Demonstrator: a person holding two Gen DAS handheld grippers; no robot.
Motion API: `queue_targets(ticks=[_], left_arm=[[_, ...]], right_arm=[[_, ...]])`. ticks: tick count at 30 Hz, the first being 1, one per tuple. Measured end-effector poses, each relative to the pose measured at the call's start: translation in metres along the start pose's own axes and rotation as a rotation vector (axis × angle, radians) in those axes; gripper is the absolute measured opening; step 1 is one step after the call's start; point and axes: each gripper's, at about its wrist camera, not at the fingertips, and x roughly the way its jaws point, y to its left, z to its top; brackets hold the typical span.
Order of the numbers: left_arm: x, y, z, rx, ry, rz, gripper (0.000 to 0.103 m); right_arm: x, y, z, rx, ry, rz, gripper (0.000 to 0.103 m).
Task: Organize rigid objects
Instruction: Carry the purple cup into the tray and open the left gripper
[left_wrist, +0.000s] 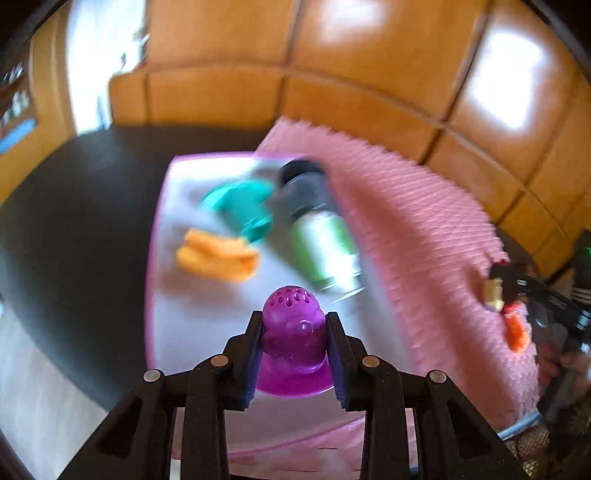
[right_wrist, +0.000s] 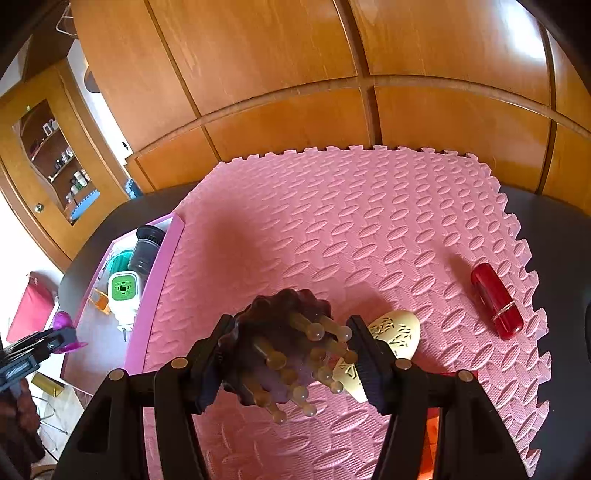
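Observation:
My left gripper (left_wrist: 294, 338) is shut on a purple domed plastic piece (left_wrist: 293, 332) with holes, held above the pink-rimmed box (left_wrist: 159, 229). In the box lie an orange piece (left_wrist: 218, 254), a teal piece (left_wrist: 243, 206) and a green-and-white device with a dark cylinder (left_wrist: 317, 229). My right gripper (right_wrist: 291, 354) is shut on a dark brown massage brush (right_wrist: 280, 354) with amber knobbed bristles, held above the pink foam mat (right_wrist: 351, 229). A cream oval object (right_wrist: 397, 334) lies just right of it. A red lipstick-like tube (right_wrist: 496, 301) lies on the mat's right side.
The box (right_wrist: 155, 288) sits left of the mat on a dark table (right_wrist: 554, 236). A wooden panelled wall (right_wrist: 295, 74) stands behind. The left gripper (right_wrist: 55, 341) shows at the right wrist view's left edge. A gold object (right_wrist: 46, 384) lies near the box's front.

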Motion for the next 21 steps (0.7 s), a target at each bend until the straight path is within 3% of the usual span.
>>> queue_targets(ticks=[5,21], left_arm=[[0.021,0.013,0.002,-0.007,0.041,0.036,0.033],[0.076,0.018,0.048,-0.015,0.015,0.088,0.028]], right_arm=[[0.001,-0.001,-0.001,0.005,0.003,-0.008,0.062],[0.001,0.001,-0.001,-0.011,-0.006,-0.034,0.062]])
